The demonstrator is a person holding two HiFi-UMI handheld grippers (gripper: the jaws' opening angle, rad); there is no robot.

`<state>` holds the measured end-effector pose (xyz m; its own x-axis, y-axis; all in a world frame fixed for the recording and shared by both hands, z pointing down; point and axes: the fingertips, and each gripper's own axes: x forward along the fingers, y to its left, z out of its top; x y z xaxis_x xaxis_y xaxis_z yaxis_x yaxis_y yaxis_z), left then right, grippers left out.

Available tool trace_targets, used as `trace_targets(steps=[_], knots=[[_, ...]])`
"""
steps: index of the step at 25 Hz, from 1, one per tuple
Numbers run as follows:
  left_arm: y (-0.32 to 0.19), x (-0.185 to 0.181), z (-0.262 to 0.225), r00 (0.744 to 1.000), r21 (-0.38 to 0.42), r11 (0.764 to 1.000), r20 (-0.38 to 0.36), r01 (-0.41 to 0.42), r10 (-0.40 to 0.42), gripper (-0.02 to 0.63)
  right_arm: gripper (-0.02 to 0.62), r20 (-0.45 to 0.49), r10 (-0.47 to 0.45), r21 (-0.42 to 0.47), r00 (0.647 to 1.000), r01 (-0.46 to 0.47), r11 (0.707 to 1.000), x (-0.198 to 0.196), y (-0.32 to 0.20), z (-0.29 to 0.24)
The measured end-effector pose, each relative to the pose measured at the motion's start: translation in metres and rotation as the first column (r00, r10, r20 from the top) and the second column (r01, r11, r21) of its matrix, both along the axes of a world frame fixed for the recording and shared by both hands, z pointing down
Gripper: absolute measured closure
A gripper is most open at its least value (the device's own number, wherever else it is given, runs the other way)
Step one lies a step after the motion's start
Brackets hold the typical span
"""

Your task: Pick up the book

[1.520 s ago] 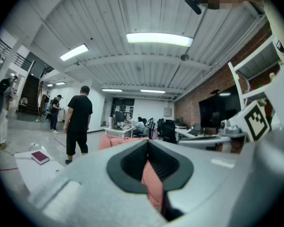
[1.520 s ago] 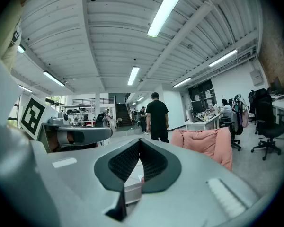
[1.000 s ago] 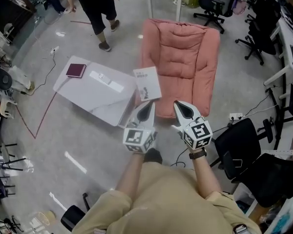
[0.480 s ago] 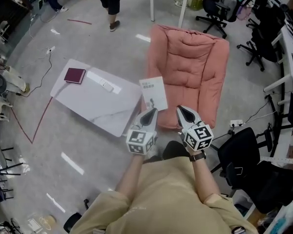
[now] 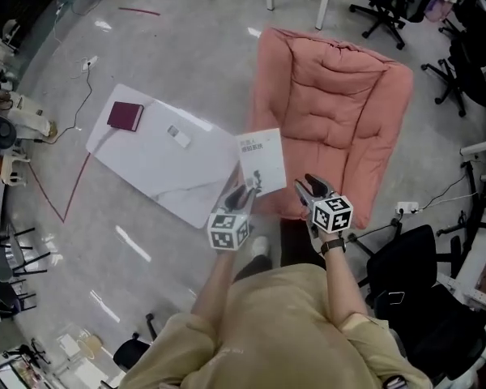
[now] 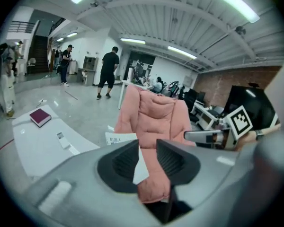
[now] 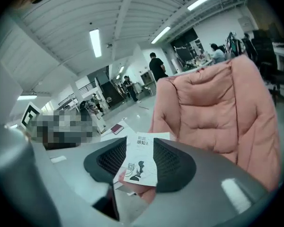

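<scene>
A white book (image 5: 262, 160) with dark print lies across the near corner of the low white table (image 5: 158, 168) and the edge of the pink cushioned floor chair (image 5: 332, 96). My left gripper (image 5: 241, 194) hovers just short of the book's near edge, its jaws opening with nothing between them. My right gripper (image 5: 312, 186) hangs beside it, over the chair's front edge, jaws also opening and empty. The white book (image 7: 141, 163) shows through the right gripper's (image 7: 140, 148) gap, and the white book's (image 6: 119, 138) left part shows beyond the left gripper (image 6: 146, 145). A maroon book (image 5: 125, 116) rests at the table's far corner.
A small white remote (image 5: 179, 137) lies mid-table. Black office chairs (image 5: 409, 274) stand close on the right, with more chairs and desks at the back right. A red line (image 5: 69, 189) and cables (image 5: 79, 104) run over the grey floor at the left. People (image 6: 106, 74) stand far off.
Both grippers have dropped and moved forward toward the white book. Their jaws, shut before, now stand apart. The walking person has left the head view.
</scene>
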<state>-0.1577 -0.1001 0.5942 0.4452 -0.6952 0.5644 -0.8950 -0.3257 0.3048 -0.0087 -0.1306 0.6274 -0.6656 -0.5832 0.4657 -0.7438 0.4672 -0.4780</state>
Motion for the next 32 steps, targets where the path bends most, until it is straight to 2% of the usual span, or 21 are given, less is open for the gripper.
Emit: trace_targets(steps=[3,5,8,11,14,17,20,23,24,25,26,28,32], knots=[[-0.02,-0.006,0.044,0.999,-0.106,0.994,-0.008,0.037,-0.038,0.438,0.374,0.189,0.037,-0.166,0.981,-0.005,0.986,0.0,-0.026,0.056],[-0.034,-0.012,0.071,0.998,-0.165,0.984,-0.015,0.064,-0.067,0.412,0.366,0.274,0.061,-0.252,0.96,0.011,0.968,-0.003,-0.041,0.091],[-0.06,-0.015,0.109,0.996,-0.23,0.97,-0.014,0.084,-0.09,0.388,0.297,0.282,0.024,-0.311,0.959,0.068,0.948,-0.008,-0.065,0.139],[-0.081,-0.015,0.145,0.996,-0.299,0.951,-0.021,0.077,-0.087,0.327,0.208,0.256,-0.036,-0.337,0.966,0.124,0.933,-0.019,-0.083,0.185],[-0.1,-0.019,0.182,0.995,-0.357,0.931,-0.024,0.08,-0.094,0.292,0.193,0.257,-0.071,-0.364,0.964,0.165,0.917,-0.032,-0.099,0.233],[-0.115,-0.026,0.21,0.996,-0.38,0.921,0.013,0.085,-0.086,0.285,0.11,0.282,-0.115,-0.389,0.952,0.223,0.894,-0.05,-0.108,0.276],[-0.122,-0.032,0.232,0.994,-0.41,0.906,0.01,0.104,-0.109,0.285,0.071,0.329,-0.139,-0.401,0.934,0.271,0.875,-0.065,-0.114,0.304],[-0.123,-0.029,0.25,0.993,-0.438,0.894,-0.019,0.096,-0.116,0.293,0.069,0.428,-0.096,-0.421,0.899,0.293,0.859,-0.078,-0.118,0.318],[-0.123,-0.028,0.255,0.994,-0.443,0.892,-0.019,0.091,-0.11,0.318,0.082,0.467,-0.082,-0.426,0.881,0.305,0.852,-0.083,-0.119,0.319],[-0.123,-0.028,0.26,0.994,-0.446,0.891,-0.012,0.089,-0.105,0.355,0.148,0.498,-0.075,-0.428,0.864,0.32,0.845,-0.088,-0.12,0.319],[-0.123,-0.029,0.263,0.994,-0.446,0.89,-0.003,0.093,-0.105,0.411,0.164,0.519,-0.071,-0.427,0.852,0.331,0.842,-0.091,-0.12,0.319],[-0.122,-0.032,0.266,0.993,-0.443,0.89,0.016,0.109,-0.114,0.479,0.185,0.544,-0.063,-0.428,0.837,0.341,0.837,-0.094,-0.118,0.317],[-0.12,-0.022,0.257,0.998,-0.434,0.899,0.01,0.065,-0.067,0.537,0.258,0.593,-0.013,-0.447,0.805,0.343,0.826,-0.09,-0.112,0.307]])
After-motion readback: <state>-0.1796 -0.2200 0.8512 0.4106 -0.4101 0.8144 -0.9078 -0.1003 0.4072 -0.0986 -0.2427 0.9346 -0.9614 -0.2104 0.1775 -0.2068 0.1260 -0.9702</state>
